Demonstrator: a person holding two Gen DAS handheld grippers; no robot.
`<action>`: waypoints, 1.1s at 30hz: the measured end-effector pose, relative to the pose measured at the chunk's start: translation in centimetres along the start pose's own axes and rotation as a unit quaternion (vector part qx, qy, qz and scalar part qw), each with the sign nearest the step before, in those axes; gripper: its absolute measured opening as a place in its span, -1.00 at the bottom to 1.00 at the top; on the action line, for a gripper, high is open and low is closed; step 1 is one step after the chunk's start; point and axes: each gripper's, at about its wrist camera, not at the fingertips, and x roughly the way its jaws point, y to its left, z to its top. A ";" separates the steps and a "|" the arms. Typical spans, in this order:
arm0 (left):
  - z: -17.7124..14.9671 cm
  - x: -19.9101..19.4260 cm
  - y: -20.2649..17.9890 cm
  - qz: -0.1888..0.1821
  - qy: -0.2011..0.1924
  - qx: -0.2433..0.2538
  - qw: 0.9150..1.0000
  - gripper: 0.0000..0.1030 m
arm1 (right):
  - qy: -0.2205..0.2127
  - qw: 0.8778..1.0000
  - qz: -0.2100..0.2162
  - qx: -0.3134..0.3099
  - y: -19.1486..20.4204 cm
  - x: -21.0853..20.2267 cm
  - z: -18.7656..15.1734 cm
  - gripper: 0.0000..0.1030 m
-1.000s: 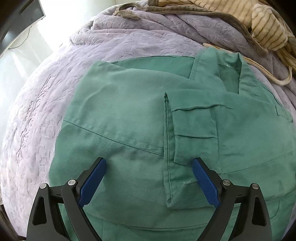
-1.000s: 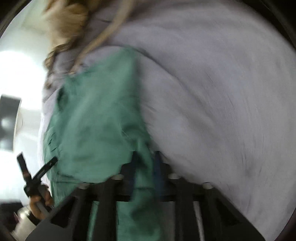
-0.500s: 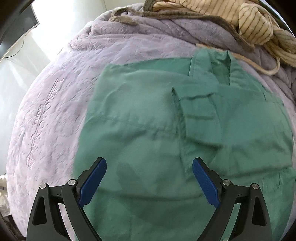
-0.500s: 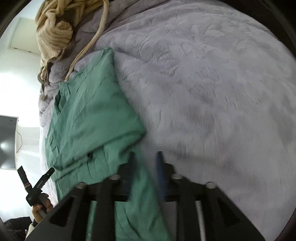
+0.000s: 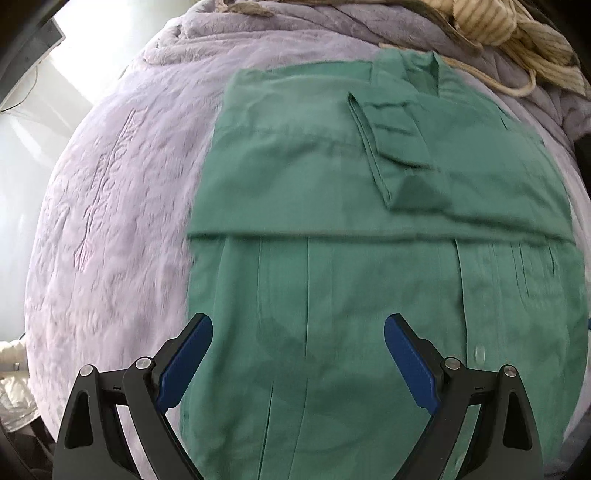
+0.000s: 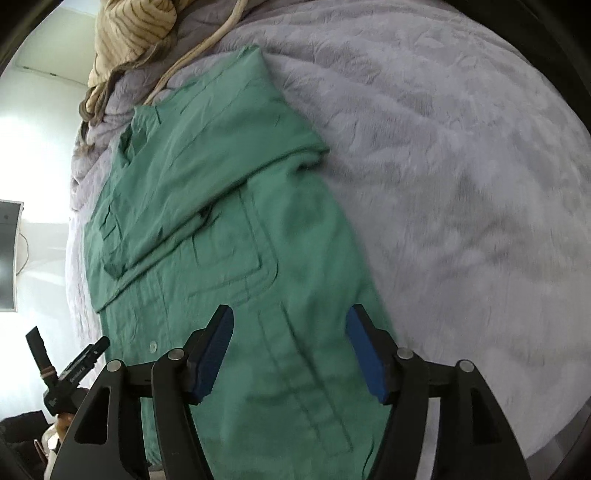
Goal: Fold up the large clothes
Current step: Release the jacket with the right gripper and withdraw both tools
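Note:
A large green shirt (image 5: 332,258) lies flat on a lilac bedspread (image 5: 122,206), collar at the far end, both sleeves folded in across the chest. It also shows in the right wrist view (image 6: 229,229). My left gripper (image 5: 298,328) is open and empty above the shirt's lower half, near its left side. My right gripper (image 6: 290,321) is open and empty above the shirt's lower right side, close to its right edge. The left gripper's handle (image 6: 70,373) shows at the lower left of the right wrist view.
A beige striped cloth (image 5: 509,33) with a cord lies bunched at the head of the bed, beyond the collar; it also shows in the right wrist view (image 6: 133,33). Bare bedspread (image 6: 461,184) spreads to the shirt's right. A dark screen (image 6: 7,254) hangs on the bright wall.
My right gripper let go of the green cloth and opened, leaving the right sleeve folded across the chest. Both grippers drew back toward the shirt's lower half.

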 end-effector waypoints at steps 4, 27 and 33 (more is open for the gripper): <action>-2.1 -0.6 0.1 -0.002 0.012 0.008 1.000 0.84 | 0.015 1.000 -0.014 -0.004 0.6 0.0 -1.8 0.37; -10.5 -4.5 1.0 -0.022 0.069 -0.019 0.997 1.00 | 0.094 0.995 -0.038 -0.005 1.4 0.1 -9.1 0.62; -12.3 -5.0 1.3 -0.020 0.074 -0.021 0.997 1.00 | 0.102 0.994 -0.043 0.002 0.8 0.1 -9.3 0.62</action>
